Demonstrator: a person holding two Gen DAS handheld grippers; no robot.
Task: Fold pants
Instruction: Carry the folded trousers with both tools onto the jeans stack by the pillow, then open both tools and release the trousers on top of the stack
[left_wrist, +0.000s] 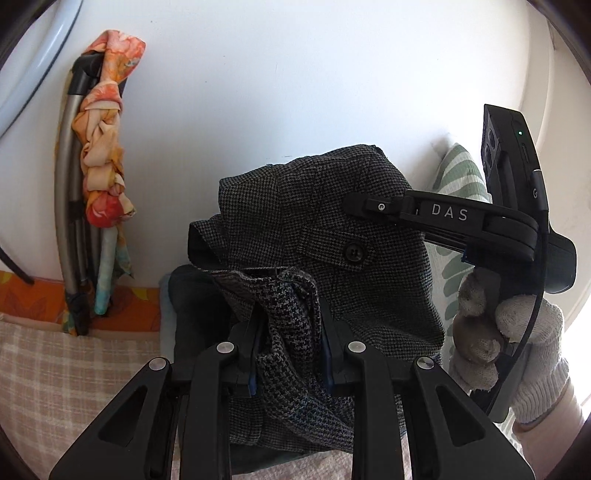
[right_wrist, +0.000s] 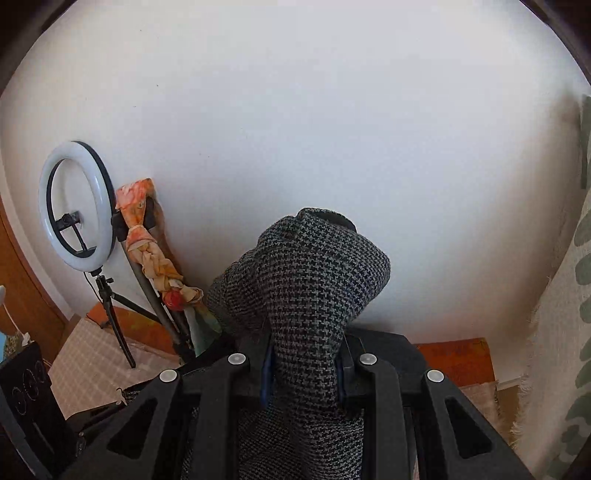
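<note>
My left gripper (left_wrist: 291, 350) clamps a bunched fold of the grey houndstooth pants (left_wrist: 332, 243), lifted in front of the white wall (left_wrist: 295, 74), their buttoned pocket flap facing the camera. My right gripper (right_wrist: 304, 373), held in a white-gloved hand (left_wrist: 517, 343), pinches another gathered section of the pants (right_wrist: 310, 280); a ring light (right_wrist: 77, 206) stands to the left on its tripod.

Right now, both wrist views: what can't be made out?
- Left wrist view: the pants bunch over the left hand-held gripper, hiding legs, hems and fold state.
- Left wrist view: the right hand-held gripper shows side-on; the fingertips are buried in cloth.
- Right wrist view: a cloth mound hides whatever is under the pants; the ring light is visible.
</note>
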